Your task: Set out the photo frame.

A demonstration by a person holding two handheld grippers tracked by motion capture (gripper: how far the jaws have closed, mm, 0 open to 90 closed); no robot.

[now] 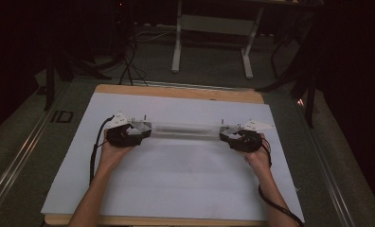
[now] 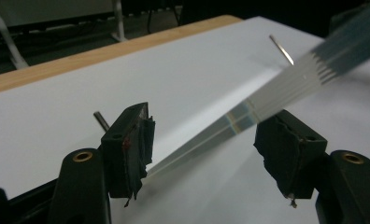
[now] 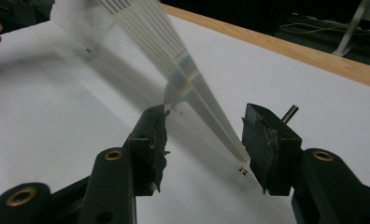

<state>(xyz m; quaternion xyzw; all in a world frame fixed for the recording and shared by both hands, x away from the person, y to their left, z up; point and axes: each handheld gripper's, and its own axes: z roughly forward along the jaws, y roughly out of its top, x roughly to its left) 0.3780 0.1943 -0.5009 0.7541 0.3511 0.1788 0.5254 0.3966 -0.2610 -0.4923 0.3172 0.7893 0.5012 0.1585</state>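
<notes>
A clear strip (image 1: 185, 128) is stretched across the white sheet (image 1: 176, 179) on the tabletop (image 1: 176, 91), from 9 to 3 o'clock. The left gripper (image 1: 137, 131) is seen with jaws apart, the strip's end lying loose between them. The right gripper (image 1: 229, 136) is also spread, with the strip's other end lying against one jaw, unclamped.

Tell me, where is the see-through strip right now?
In the high view the clear strip lies across the middle of the white sheet, stretching between the left gripper and the right gripper.
</notes>
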